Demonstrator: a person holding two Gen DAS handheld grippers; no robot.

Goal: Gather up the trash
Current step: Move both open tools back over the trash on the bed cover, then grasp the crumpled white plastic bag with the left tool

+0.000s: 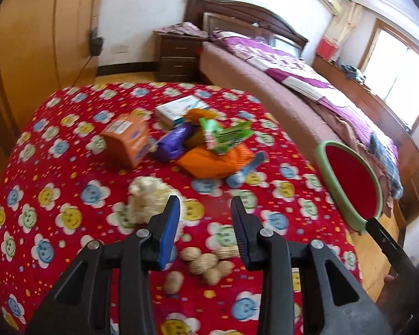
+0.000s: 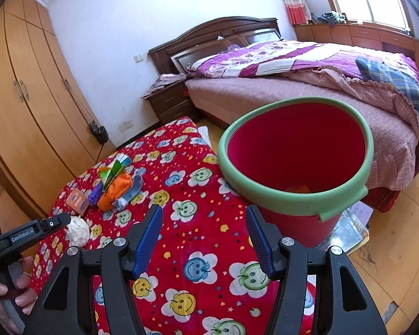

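Note:
Trash lies on a table with a red flowered cloth (image 1: 56, 167). A crumpled white paper ball (image 1: 148, 195) sits just ahead-left of my open, empty left gripper (image 1: 205, 209). Several peanut shells (image 1: 206, 265) lie under it. Farther off lie an orange box (image 1: 128, 139), a purple wrapper (image 1: 173, 142), an orange bag (image 1: 209, 162), a green wrapper (image 1: 223, 136), a white box (image 1: 178, 109) and a blue wrapper (image 1: 245, 170). My right gripper (image 2: 205, 217) is open and empty, over the cloth (image 2: 198, 189), left of a red bin with a green rim (image 2: 293, 195). The paper ball (image 2: 76, 230) shows there too.
The red bin (image 1: 349, 178) stands off the table's right edge. A bed (image 2: 307, 83) and a nightstand (image 1: 178, 55) stand behind the table. Wardrobes (image 2: 28, 97) line the left wall. The left gripper (image 2: 33, 231) shows in the right wrist view.

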